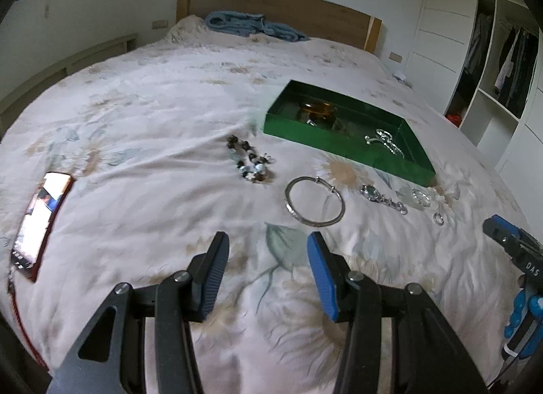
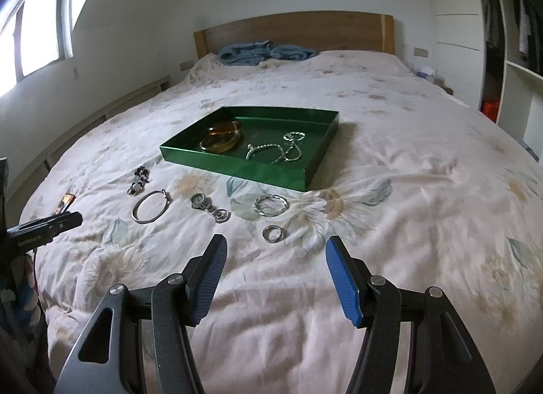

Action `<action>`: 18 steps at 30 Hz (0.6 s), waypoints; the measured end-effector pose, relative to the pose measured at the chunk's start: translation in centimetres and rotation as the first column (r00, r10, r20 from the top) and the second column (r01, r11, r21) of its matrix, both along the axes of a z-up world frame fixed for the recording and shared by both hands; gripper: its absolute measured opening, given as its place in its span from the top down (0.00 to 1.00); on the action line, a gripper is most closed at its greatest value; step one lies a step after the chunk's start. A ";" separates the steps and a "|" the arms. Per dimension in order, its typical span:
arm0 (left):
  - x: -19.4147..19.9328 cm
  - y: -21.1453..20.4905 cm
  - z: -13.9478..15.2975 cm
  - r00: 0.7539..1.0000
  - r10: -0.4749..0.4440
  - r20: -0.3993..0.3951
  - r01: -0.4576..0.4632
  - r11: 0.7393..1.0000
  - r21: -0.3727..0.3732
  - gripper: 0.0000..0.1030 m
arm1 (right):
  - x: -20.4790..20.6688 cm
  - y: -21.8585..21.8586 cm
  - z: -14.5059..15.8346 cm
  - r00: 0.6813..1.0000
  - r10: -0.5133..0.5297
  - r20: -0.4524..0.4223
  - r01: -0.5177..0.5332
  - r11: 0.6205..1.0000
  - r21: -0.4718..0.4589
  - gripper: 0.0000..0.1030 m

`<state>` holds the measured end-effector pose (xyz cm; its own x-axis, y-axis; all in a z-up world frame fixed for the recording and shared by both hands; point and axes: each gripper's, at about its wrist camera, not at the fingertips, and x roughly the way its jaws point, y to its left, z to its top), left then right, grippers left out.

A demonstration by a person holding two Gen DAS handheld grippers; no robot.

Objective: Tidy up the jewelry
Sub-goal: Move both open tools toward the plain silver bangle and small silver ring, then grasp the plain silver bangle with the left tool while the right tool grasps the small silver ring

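A: Both your grippers, left [image 1: 268,254] and right [image 2: 275,258], hang over the bed [image 2: 407,224] with jaws apart and nothing between them.

B: The loose pieces lie at twelve o'clock, short of the tray [image 2: 237,164].

A: The bangle [image 1: 315,201] and ring [image 2: 273,233] lie flat on soft quilt. Your jaws could pinch fabric, or skid the ring aside.

B: And the bead bracelet [image 1: 251,163] may snag or droop, missing the tray.
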<state>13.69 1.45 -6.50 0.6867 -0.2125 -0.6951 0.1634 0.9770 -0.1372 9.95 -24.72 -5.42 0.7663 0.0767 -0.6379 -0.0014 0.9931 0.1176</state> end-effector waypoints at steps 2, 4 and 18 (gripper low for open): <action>1.3 -0.6 -0.5 1.000 -0.015 -0.019 0.014 1.000 -0.011 0.55 | 1.3 0.2 -0.5 1.000 0.020 -0.012 -0.020 1.000 -0.002 0.44; 2.6 -1.1 -0.9 0.999 -0.023 -0.037 0.022 1.000 -0.022 0.55 | 2.8 0.6 -1.1 0.999 0.041 -0.033 -0.041 0.999 -0.011 0.47; 9.0 -3.8 -4.8 0.988 -0.029 -0.152 0.025 0.999 -0.029 0.56 | 8.0 0.3 -5.5 0.985 0.074 -0.153 -0.079 0.996 -0.029 0.56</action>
<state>22.66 -2.33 -11.31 0.5669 -0.2495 -0.7851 0.1647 0.9681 -0.1887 17.91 -24.39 -10.96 0.6530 0.1068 -0.7497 -0.0626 0.9942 0.0871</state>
